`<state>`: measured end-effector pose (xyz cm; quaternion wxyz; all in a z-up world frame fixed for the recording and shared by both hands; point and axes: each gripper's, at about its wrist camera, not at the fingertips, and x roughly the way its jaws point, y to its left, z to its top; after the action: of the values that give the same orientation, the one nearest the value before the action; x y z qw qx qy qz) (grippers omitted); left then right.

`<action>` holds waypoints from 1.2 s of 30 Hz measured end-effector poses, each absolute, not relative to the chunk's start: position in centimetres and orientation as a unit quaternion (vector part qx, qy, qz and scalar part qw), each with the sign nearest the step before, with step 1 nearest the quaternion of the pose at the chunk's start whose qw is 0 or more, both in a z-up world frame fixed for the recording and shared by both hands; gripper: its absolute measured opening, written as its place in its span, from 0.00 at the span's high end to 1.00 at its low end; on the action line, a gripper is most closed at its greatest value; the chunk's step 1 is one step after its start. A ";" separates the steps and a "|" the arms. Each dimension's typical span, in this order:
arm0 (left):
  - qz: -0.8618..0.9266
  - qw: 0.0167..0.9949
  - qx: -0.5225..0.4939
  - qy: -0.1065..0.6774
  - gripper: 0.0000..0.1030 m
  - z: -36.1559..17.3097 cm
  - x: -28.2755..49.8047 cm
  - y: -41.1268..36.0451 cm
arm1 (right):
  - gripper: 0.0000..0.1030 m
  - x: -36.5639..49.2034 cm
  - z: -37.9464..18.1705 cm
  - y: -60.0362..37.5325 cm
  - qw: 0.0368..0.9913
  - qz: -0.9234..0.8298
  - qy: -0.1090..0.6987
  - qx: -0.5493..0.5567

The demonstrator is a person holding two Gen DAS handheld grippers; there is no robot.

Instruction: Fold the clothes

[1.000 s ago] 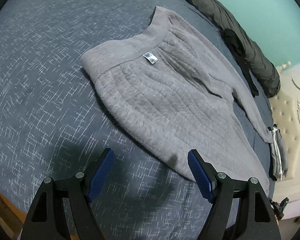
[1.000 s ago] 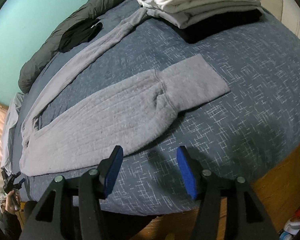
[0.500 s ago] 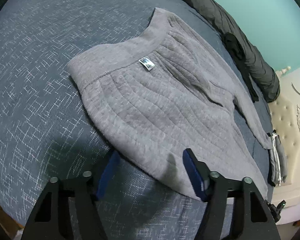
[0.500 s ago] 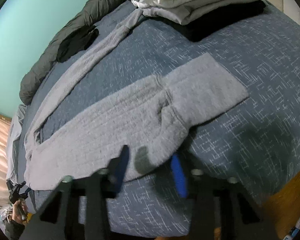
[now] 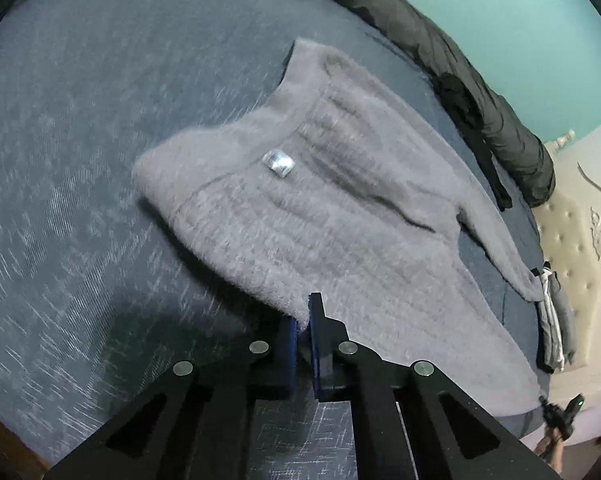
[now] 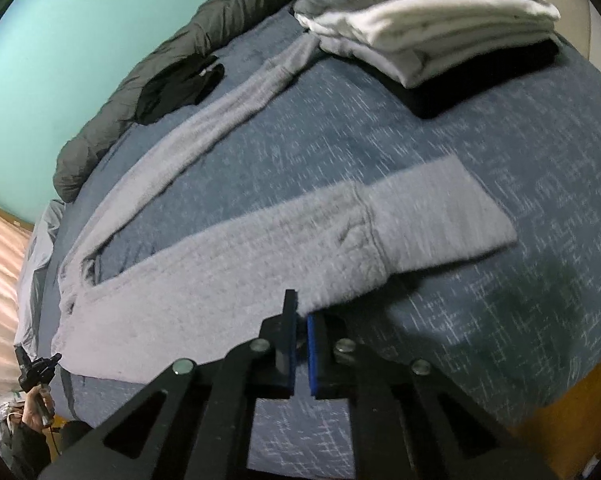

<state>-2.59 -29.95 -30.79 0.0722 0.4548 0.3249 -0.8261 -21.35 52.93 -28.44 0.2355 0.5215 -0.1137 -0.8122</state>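
We see a bed point(image 5: 72, 128) under a dark blue cover flecked with white, and a grey sweater point(image 5: 320, 216) lies spread flat on it, one sleeve reaching toward a stack of folded clothes point(image 6: 432, 36). A dark rolled blanket point(image 5: 460, 72) runs along the far edge by the wall, with a black garment point(image 6: 176, 88) just beside it.

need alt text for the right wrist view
The right hand-held gripper is shut on the near edge of a grey sweater lying flat on a blue bedspread. A stack of folded clothes sits at the far side.
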 end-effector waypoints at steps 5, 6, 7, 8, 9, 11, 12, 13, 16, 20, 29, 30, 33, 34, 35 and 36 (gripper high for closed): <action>-0.839 0.062 0.436 0.321 0.96 -27.5 -4.3 -30.1 | 0.97 -23.1 -25.8 51.5 0.246 -0.820 -0.110 0.506; -0.841 0.062 0.431 0.320 0.96 -26.7 -4.8 -30.1 | 0.97 -23.5 -25.2 51.2 0.247 -0.821 -0.109 0.502; -0.844 0.061 0.428 0.319 0.96 -25.9 -5.3 -30.1 | 0.97 -24.0 -24.6 50.9 0.249 -0.823 -0.109 0.499; -0.845 0.059 0.425 0.318 0.96 -25.2 -5.9 -30.2 | 0.97 -24.4 -24.0 50.6 0.251 -0.824 -0.109 0.496; -0.847 0.059 0.423 0.317 0.96 -24.7 -6.2 -30.2 | 0.97 -24.8 -23.4 50.4 0.252 -0.826 -0.108 0.492; -0.850 0.055 0.417 0.316 0.96 -23.4 -7.6 -30.2 | 0.97 -26.0 -21.9 49.6 0.257 -0.829 -0.112 0.484; -0.853 0.056 0.413 0.314 0.96 -22.8 -8.2 -30.2 | 0.97 -26.5 -21.3 49.3 0.260 -0.831 -0.113 0.479; -0.857 0.058 0.408 0.311 0.97 -22.1 -8.9 -30.2 | 0.97 -27.2 -20.7 48.9 0.262 -0.832 -0.114 0.475; -0.861 0.064 0.399 0.310 0.97 -20.7 -11.1 -30.5 | 0.97 -29.3 -19.2 47.7 0.266 -0.836 -0.118 0.466; -0.859 0.071 0.393 0.320 0.97 -19.5 -14.7 -31.2 | 0.97 -32.4 -17.9 46.1 0.262 -0.838 -0.129 0.461; -0.860 0.082 0.384 0.326 0.97 -19.1 -23.3 -34.1 | 0.97 -40.4 -17.8 41.9 0.228 -0.840 -0.119 0.477; -0.860 0.083 0.385 0.325 0.97 -19.2 -24.2 -34.4 | 0.97 -41.2 -17.9 41.4 0.225 -0.840 -0.117 0.479; -0.859 0.086 0.392 0.319 0.97 -19.7 -27.1 -35.2 | 0.97 -44.0 -18.1 39.6 0.216 -0.841 -0.108 0.484; -0.858 0.087 0.394 0.318 0.97 -19.9 -28.1 -35.5 | 0.97 -44.8 -18.2 39.1 0.213 -0.841 -0.106 0.486; -0.858 0.088 0.396 0.316 0.97 -20.1 -29.1 -35.8 | 0.97 -46.0 -18.5 38.3 0.206 -0.839 -0.101 0.493; -0.856 0.088 0.400 0.315 0.96 -20.4 -30.0 -36.1 | 0.97 -46.9 -18.9 37.8 0.201 -0.836 -0.099 0.500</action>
<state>-30.04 -36.08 -20.44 0.0880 0.3997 0.3153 -0.8562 -46.88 37.78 -18.90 0.2012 0.5003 -0.0991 -0.8363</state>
